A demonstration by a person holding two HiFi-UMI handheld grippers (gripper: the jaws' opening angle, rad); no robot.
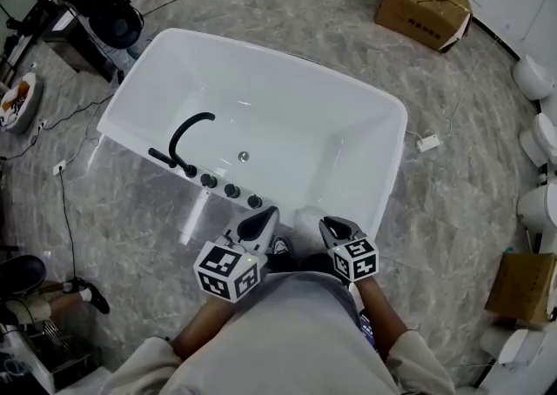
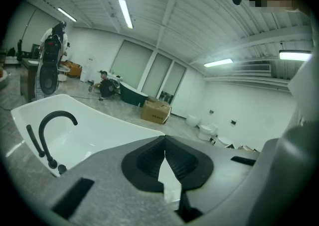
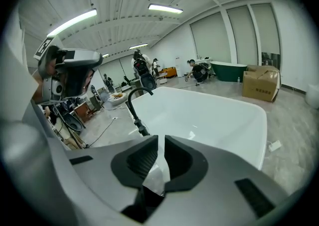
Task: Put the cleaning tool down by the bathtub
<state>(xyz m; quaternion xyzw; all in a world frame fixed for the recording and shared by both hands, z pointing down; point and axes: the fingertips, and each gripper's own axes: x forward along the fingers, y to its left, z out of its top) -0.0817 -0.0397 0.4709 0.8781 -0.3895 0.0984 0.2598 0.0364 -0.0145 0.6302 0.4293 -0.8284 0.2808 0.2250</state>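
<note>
Left gripper [image 1: 259, 224]: held over the near rim of the bathtub [image 1: 296, 115], jaws closed tip to tip, nothing between them.
Right gripper [image 1: 338, 228]: just beside the left, at the same rim, jaws a narrow slit apart, empty.
Forearms: both reach forward, grippers tilted downward.

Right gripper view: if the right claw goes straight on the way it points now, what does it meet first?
Most likely the bathtub: the right claw aims down into its white basin, beside the black faucet. Nothing shows in between, though depth is hard to judge.
</note>
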